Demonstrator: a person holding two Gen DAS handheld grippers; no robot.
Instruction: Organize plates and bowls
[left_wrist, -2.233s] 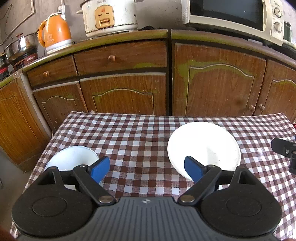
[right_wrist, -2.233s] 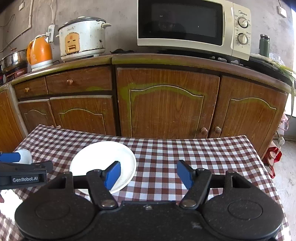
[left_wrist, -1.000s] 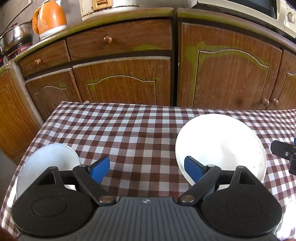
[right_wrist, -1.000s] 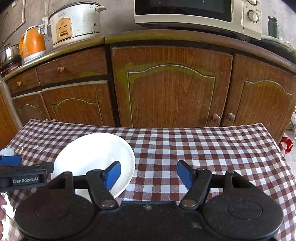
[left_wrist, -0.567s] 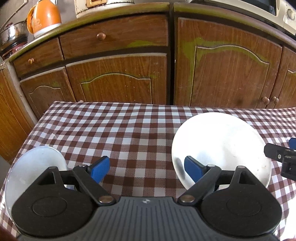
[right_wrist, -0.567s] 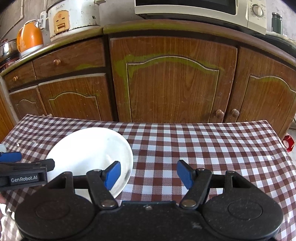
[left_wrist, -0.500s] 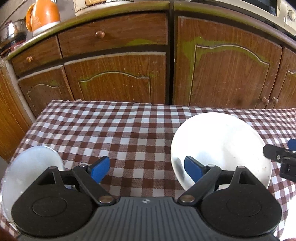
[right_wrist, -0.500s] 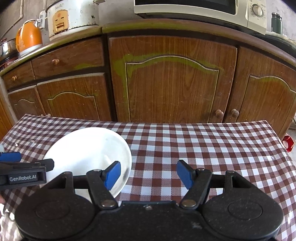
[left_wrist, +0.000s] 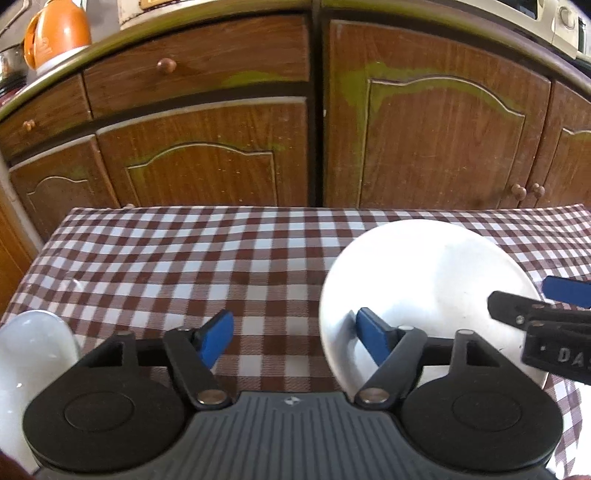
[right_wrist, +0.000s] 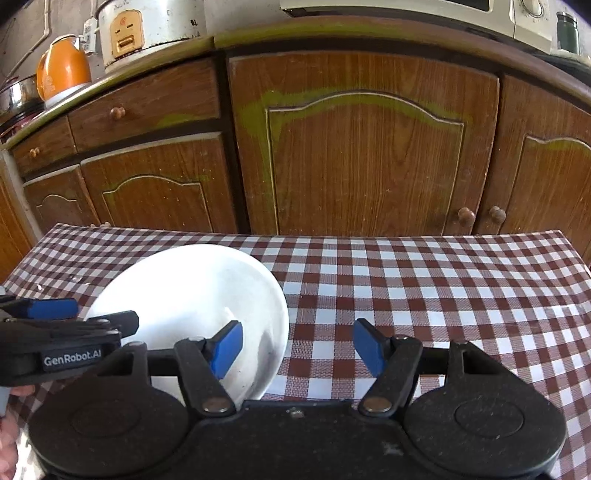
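Right tongs (right_wrist: 297, 345) gape over the checked worktop (right_wrist: 443, 295), one pad above the white plate (right_wrist: 192, 291); left tongs (right_wrist: 66, 314) alongside.

Checked worktop (right_wrist: 443, 295) right of white plate (right_wrist: 192, 291) free, wide passage. Middle strip between plate and bowl (left_wrist: 33, 354) also free. Cabinet doors (right_wrist: 362, 155) block far edge.

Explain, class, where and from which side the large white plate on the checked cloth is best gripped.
Grip the white plate at its near rim, probably on the right-hand edge, which the open right gripper straddles. The plate lies flat on the checked cloth, so only the thin raised rim offers a hold: one finger should slide under the rim, the other over it.
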